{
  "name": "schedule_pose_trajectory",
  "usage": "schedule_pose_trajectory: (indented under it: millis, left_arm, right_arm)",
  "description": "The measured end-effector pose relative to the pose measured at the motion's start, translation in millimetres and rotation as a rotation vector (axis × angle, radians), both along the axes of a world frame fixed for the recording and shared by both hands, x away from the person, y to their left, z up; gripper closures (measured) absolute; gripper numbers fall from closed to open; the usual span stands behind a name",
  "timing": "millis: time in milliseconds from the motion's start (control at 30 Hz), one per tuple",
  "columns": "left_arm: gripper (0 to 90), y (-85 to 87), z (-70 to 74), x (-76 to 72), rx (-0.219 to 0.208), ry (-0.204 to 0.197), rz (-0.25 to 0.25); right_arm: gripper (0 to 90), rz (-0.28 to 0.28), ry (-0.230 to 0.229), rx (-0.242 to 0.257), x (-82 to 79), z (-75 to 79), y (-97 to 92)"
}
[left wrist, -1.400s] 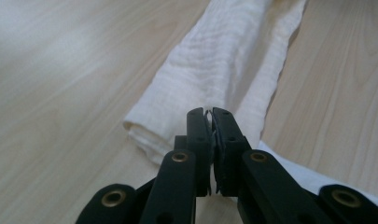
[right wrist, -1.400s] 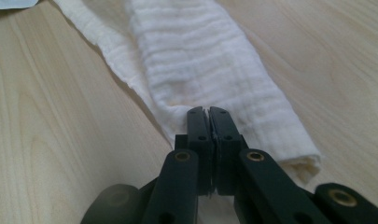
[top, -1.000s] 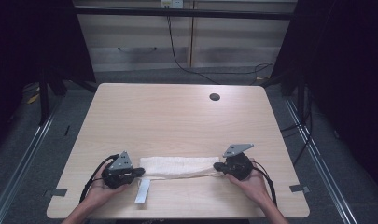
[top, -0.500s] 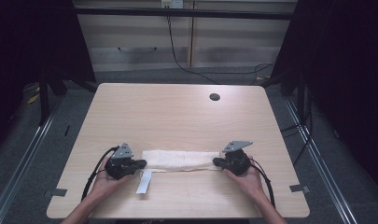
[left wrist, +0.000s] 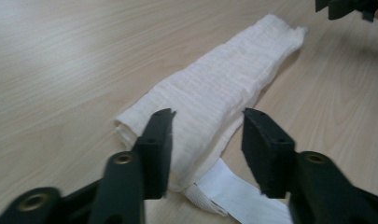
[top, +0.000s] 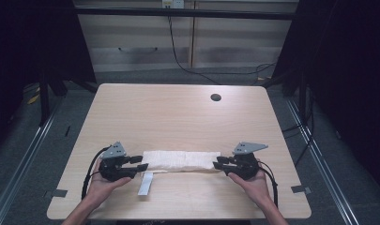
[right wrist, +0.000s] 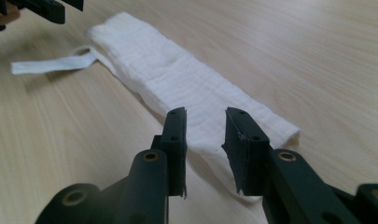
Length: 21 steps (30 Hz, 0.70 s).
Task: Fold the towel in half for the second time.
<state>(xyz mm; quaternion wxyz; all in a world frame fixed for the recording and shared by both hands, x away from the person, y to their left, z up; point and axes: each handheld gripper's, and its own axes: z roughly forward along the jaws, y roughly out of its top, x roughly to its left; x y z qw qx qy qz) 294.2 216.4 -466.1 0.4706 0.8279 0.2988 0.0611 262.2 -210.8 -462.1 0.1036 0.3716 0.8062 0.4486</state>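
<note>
A long white folded cloth (top: 182,160) lies flat on the wooden table (top: 178,117), running left to right near the front edge. A white strap (top: 145,183) trails from its left end. My left gripper (top: 141,162) hovers over the cloth's left end (left wrist: 214,88). Its jaws have just been opening and now stand apart (left wrist: 207,140), pressing on nothing. My right gripper (top: 219,164) is at the cloth's right end (right wrist: 168,74). Its jaws have also just been opening (right wrist: 205,140), with the cloth below them and not pinched. The strap (right wrist: 51,65) shows far off in the right gripper view.
A small dark round hole (top: 216,97) sits in the table's far right part. Cables trail from both grippers off the front edge. Dark frames and a cabinet (top: 178,42) stand behind the table.
Both grippers held the cloth's ends shut before; now both have opened, let go and lifted slightly. The cloth rests flat on the table.
</note>
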Motion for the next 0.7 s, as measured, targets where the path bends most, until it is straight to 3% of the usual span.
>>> schedule_pose_trajectory:
  millis: [100, 233, 467, 567, 700]
  left_arm:
    - [43.2, 10.8, 2.4, -2.7, 0.01, 0.022, 0.054]
    - [37.6, 27.4, -0.1, -9.3, 0.017, 0.039, 0.09]
    - [28.3, 48.0, -11.8, -12.3, 0.0, 0.039, 0.139]
    - [26.7, 54.7, -16.3, -11.3, 0.001, 0.057, 0.173]
    - [23.0, 57.4, -19.9, -10.6, -0.018, 0.07, 0.178]
  right_arm:
    - [61.9, -0.036, -0.02, 0.02, -10.1, 7.9, -9.3]
    - [55.3, -0.102, -0.034, 0.032, -22.5, 11.4, -29.7]
    - [45.7, -0.245, -0.029, 0.037, -38.6, -5.1, -65.2]
    - [43.8, -0.273, -0.021, 0.023, -40.8, -8.9, -71.3]
    - [38.6, -0.308, -0.022, 0.022, -41.0, -12.2, -75.4]
